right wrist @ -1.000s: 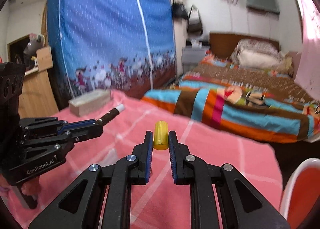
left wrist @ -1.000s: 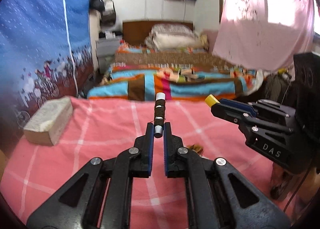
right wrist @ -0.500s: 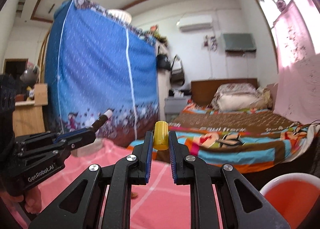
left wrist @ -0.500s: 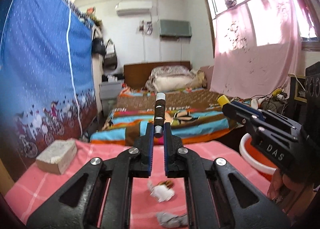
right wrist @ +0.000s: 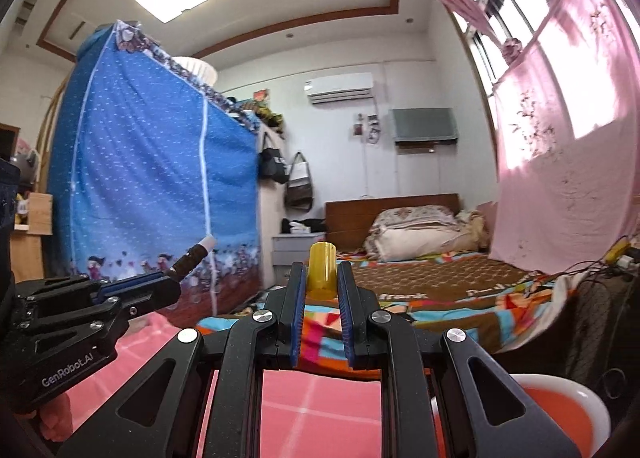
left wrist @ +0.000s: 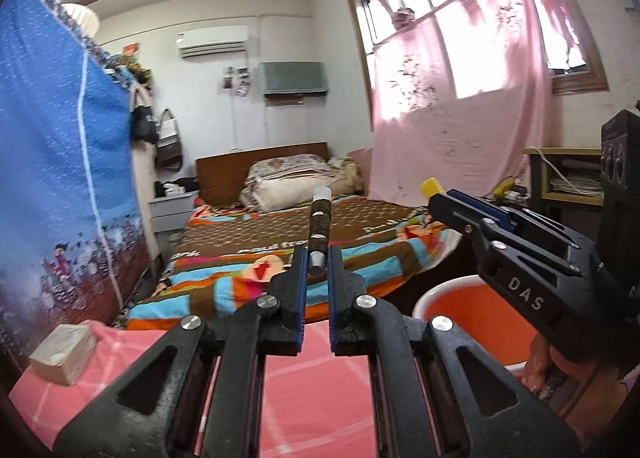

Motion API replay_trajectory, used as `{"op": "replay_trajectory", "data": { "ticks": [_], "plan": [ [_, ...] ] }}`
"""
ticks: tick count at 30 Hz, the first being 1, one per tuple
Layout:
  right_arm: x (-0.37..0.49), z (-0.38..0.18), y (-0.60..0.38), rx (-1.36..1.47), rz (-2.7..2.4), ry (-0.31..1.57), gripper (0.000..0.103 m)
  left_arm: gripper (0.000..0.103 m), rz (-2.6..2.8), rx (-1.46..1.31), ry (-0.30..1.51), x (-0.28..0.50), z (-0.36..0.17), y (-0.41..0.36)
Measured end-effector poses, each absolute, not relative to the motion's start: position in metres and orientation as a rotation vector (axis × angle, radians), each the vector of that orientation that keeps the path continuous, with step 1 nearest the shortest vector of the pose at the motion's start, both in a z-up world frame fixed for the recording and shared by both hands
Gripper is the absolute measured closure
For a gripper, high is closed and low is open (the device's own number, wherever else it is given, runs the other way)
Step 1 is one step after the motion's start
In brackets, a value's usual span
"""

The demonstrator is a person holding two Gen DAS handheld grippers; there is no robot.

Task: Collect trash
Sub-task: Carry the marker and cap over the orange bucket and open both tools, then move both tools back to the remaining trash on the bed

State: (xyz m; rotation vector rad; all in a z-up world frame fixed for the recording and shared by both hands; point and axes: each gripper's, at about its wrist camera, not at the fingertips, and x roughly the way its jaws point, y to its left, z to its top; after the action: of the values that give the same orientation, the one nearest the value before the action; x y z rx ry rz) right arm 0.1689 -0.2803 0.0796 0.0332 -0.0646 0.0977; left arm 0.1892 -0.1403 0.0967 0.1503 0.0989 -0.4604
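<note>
Orange bin (left wrist: 472, 318) looks empty; L claw (left wrist: 317, 258) grips brown stick (left wrist: 320, 226).

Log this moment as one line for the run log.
left gripper: shut on dark stick | right gripper: shut on yellow cap | orange bucket: lower right, nothing dropped yet

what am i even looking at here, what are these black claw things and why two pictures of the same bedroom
Those are two hand-held grippers, not a robot; a person carries one in each hand, and each has its own camera looking along its fingers. That gives two views of one room. The left gripper is shut on a thin dark stick with a white tip. The right gripper is shut on a small yellow cap. Below lie a pink checked cloth with a pale block on it, and an orange bucket beside it.
</note>
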Motion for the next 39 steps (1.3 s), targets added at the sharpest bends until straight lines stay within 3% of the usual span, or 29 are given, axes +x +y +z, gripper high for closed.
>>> {"op": "replay_trajectory", "data": {
  "ticks": [11,39],
  "plan": [
    [0.161,0.070,-0.338,0.092,-0.033,0.007,0.089,0.091,-0.603,0.175,0.163,0.191,0.086,-0.195],
    [0.176,0.043,-0.410,0.305,-0.173,0.269,0.087,0.086,-0.815,0.168,0.569,0.225,0.031,-0.291]
  ]
}}
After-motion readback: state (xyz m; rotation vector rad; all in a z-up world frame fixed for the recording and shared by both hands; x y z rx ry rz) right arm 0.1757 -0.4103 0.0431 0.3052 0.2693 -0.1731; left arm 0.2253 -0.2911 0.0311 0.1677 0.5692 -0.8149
